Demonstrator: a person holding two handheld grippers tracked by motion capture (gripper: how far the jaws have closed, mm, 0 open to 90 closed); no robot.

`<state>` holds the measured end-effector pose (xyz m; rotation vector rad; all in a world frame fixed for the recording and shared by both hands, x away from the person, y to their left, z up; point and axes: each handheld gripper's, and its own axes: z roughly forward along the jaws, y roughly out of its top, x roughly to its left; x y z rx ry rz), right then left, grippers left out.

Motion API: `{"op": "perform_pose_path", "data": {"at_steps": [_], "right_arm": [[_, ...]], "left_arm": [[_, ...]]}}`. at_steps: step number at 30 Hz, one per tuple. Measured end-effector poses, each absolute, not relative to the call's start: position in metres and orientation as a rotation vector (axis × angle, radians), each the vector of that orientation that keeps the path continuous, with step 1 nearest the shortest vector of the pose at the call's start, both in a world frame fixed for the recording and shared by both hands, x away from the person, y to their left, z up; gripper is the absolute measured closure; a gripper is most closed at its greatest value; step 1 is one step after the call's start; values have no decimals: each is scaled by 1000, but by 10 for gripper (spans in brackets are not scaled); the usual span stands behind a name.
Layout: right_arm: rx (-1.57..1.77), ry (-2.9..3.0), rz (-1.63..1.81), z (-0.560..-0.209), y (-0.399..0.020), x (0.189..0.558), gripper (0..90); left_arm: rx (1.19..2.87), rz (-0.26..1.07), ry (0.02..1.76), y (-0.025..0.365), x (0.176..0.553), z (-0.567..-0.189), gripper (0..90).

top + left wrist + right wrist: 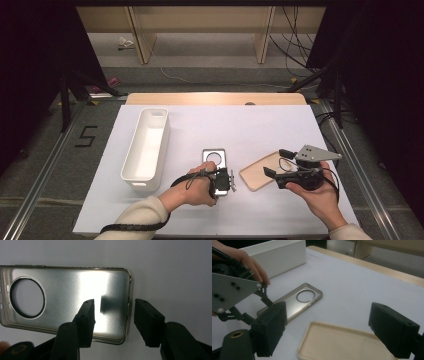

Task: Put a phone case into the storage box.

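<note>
- The left gripper (113, 315) has its jaws apart, straddling the short end of the silver phone case (67, 300). One pad hangs over the case's inner face, the other just off its edge over bare table, and neither presses on it. No earlier frame is given, so nothing more is said of the jaws.
- The case lies flat on the white table (260, 125), open side up, with its round camera hole at the far end — its long axis runs away from the person, and the left jaws cross that axis at the near end.
- The right gripper (280, 162) also stands with jaws apart and holds nothing. It hovers over the beige case (257, 172), which lies flat just to the right of the silver one.
- Left hand is the nearer to the silver case — the right one is nearer to the beige.
- The white bin (147, 145) stands to the left, well apart, its long side parallel to the silver case.
- Judgement: closing the left jaws would likely pinch the case's end wall.
</note>
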<state>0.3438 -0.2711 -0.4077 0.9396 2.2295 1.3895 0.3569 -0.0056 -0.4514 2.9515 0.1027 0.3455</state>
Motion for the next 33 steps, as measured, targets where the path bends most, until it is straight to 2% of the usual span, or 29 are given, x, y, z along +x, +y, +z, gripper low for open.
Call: {"op": "perform_pose_path", "data": {"at_steps": [17, 24, 33], "right_arm": [[938, 2231, 1391, -408, -271, 344, 163], [938, 2232, 1391, -408, -271, 344, 163], [936, 2235, 1391, -408, -270, 344, 163]], "left_arm": [[3013, 287, 43, -11, 362, -455, 549], [3032, 249, -8, -13, 361, -455, 652], [3039, 214, -16, -15, 361, -456, 714]]}}
